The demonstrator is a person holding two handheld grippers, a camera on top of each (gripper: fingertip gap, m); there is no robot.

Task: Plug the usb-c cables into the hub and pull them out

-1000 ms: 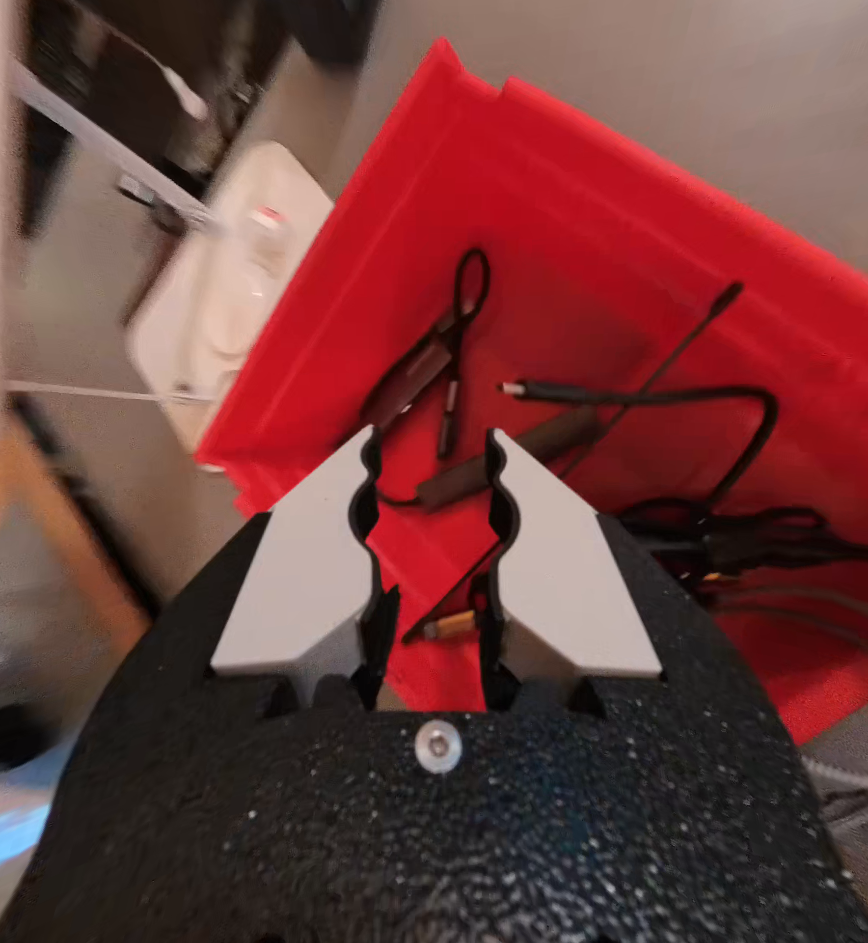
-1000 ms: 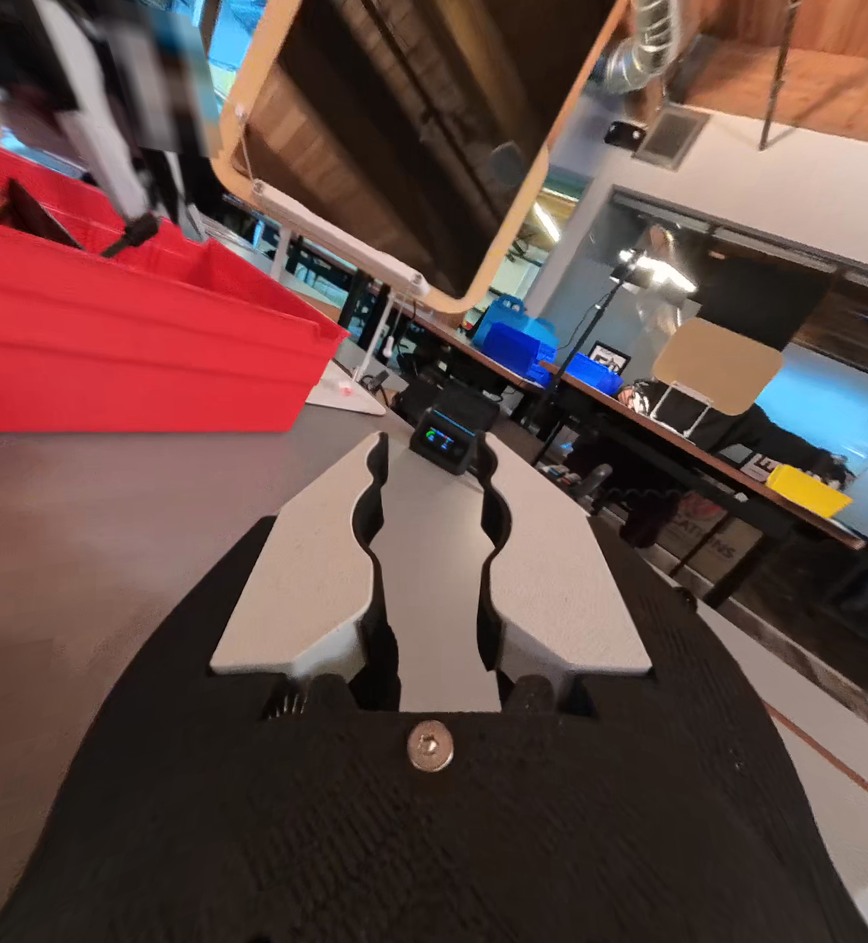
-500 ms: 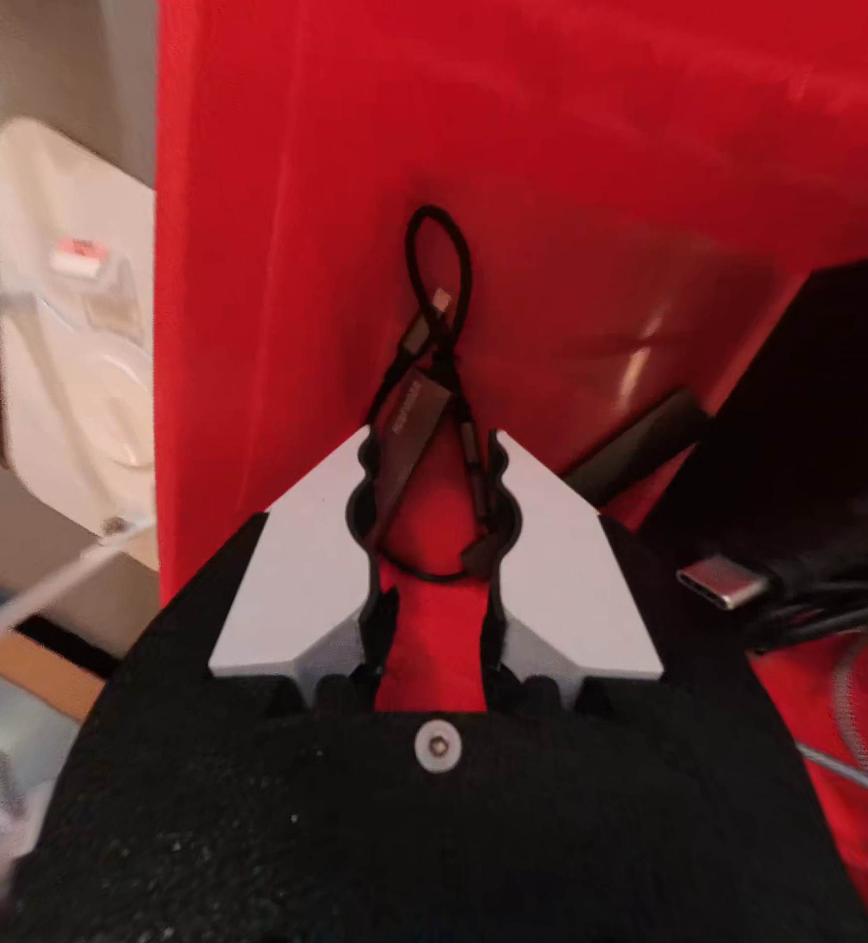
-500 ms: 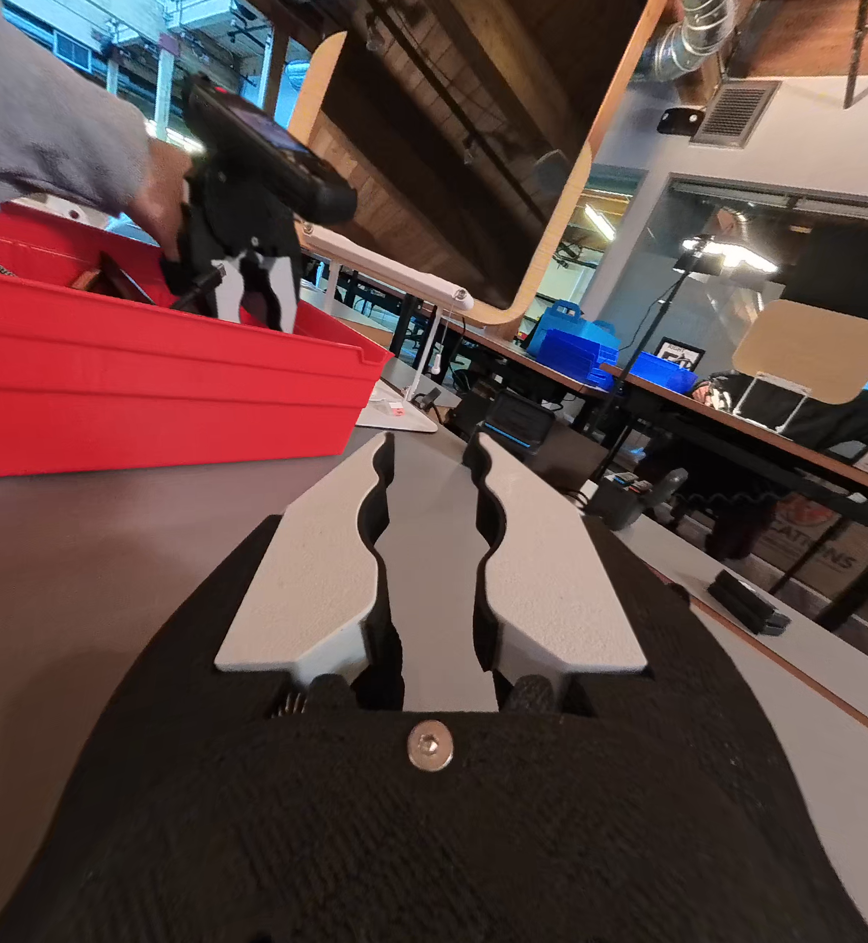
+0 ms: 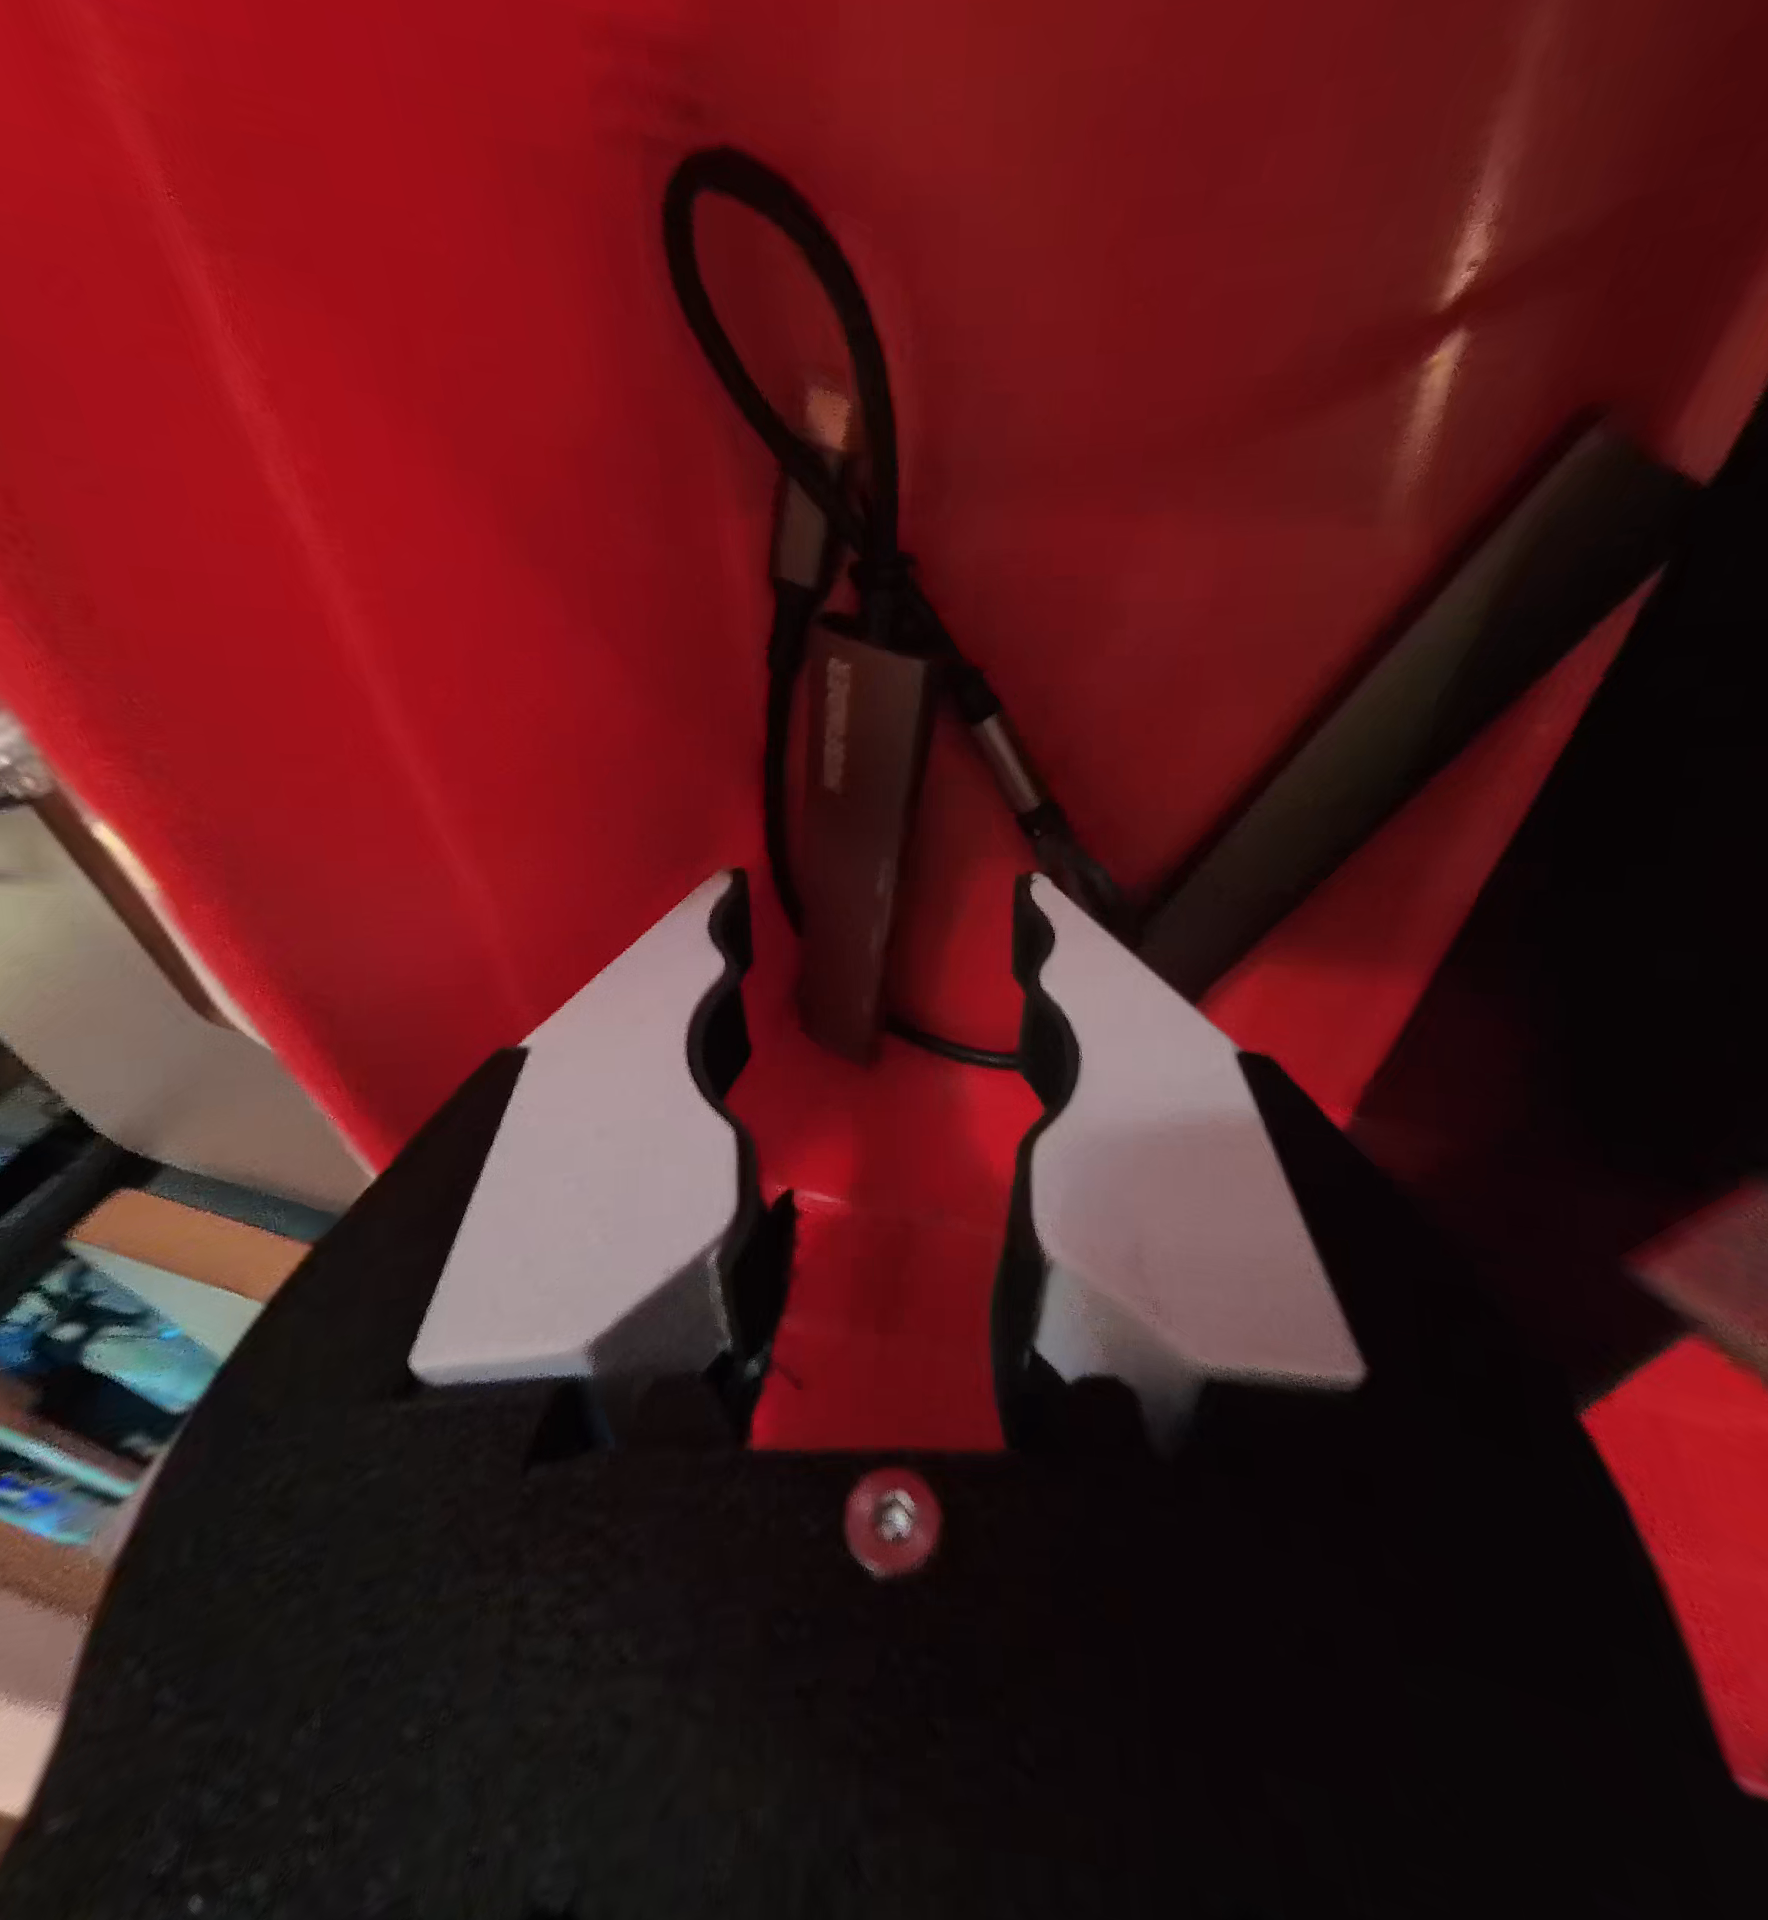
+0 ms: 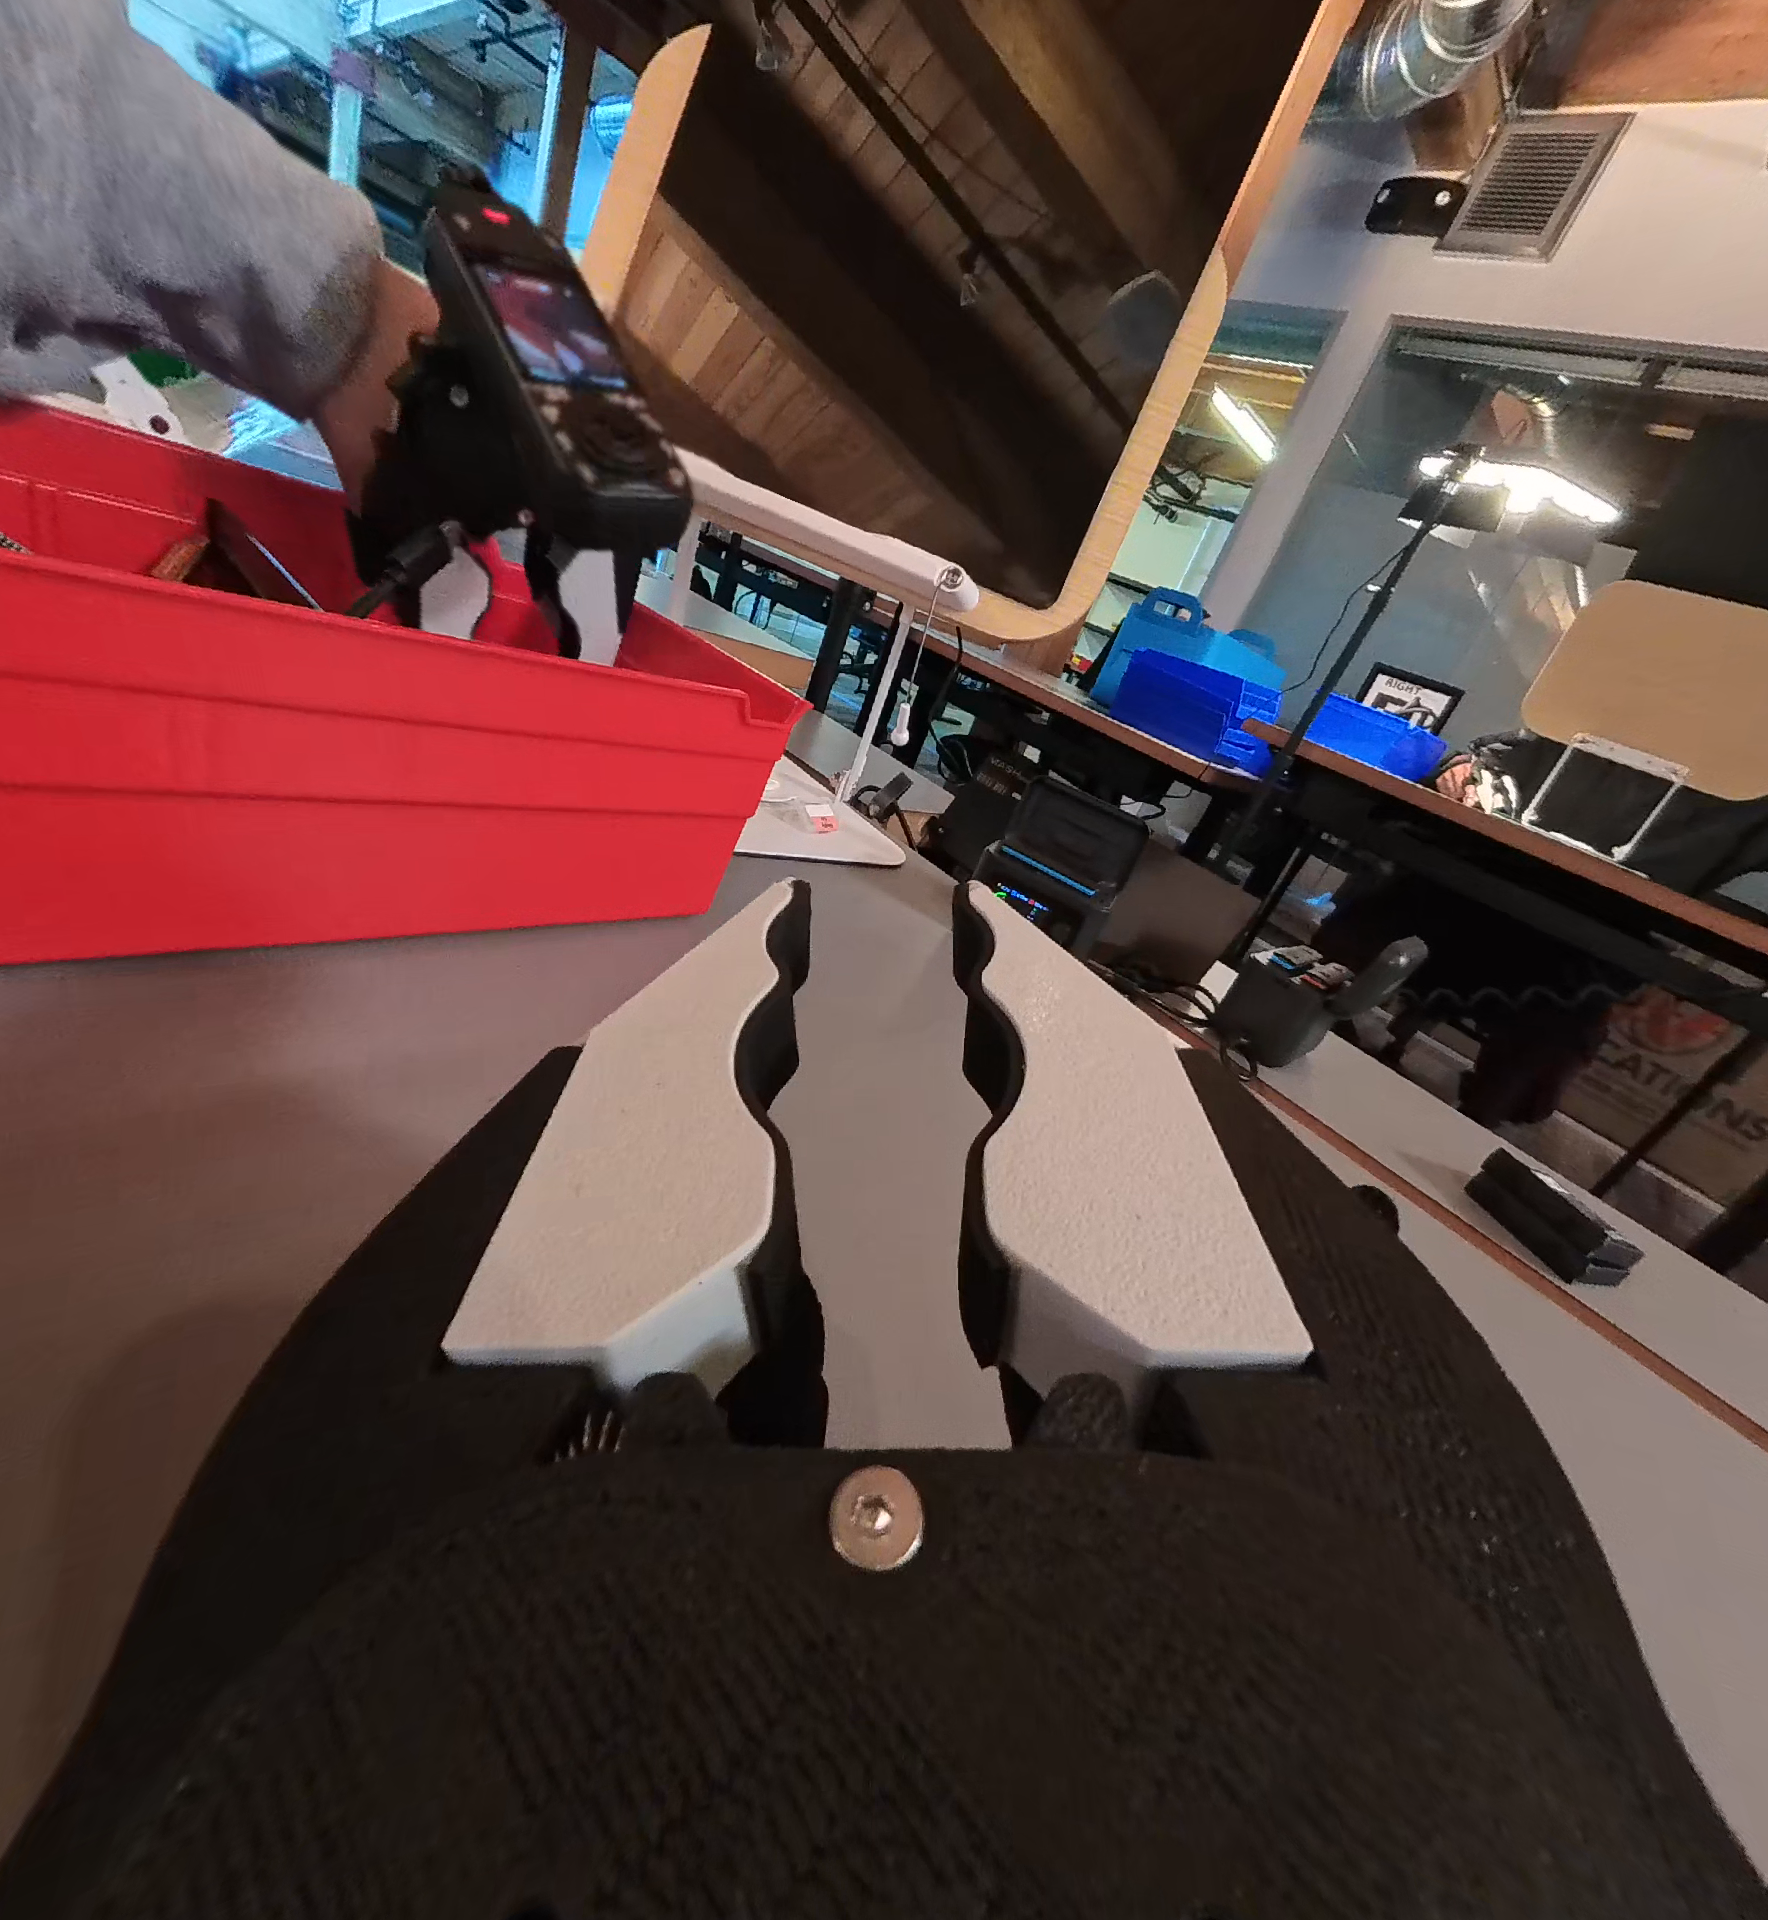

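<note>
We hold the left gripper (image 5: 880, 914) wide and empty over the grey hub (image 5: 859, 821), which lies on the floor of the red bin (image 5: 340, 468) near its left wall, its looped cable (image 5: 776, 312) alongside. Closing now could snag that cable instead of the hub, since it hugs both sides. Our right gripper (image 6: 880, 904) rests part-open and empty on the tabletop (image 6: 184, 1122), beside the bin

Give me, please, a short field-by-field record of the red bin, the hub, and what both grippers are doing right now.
container: red bin on a grey table
hub: slim dark grey hub on the bin floor, black cable looped beyond it
left gripper: open, inside the bin, hub's near end between its fingertips, not gripped
right gripper: open, empty, low over the table outside the bin
second dark bar: lies right of the hub
</note>
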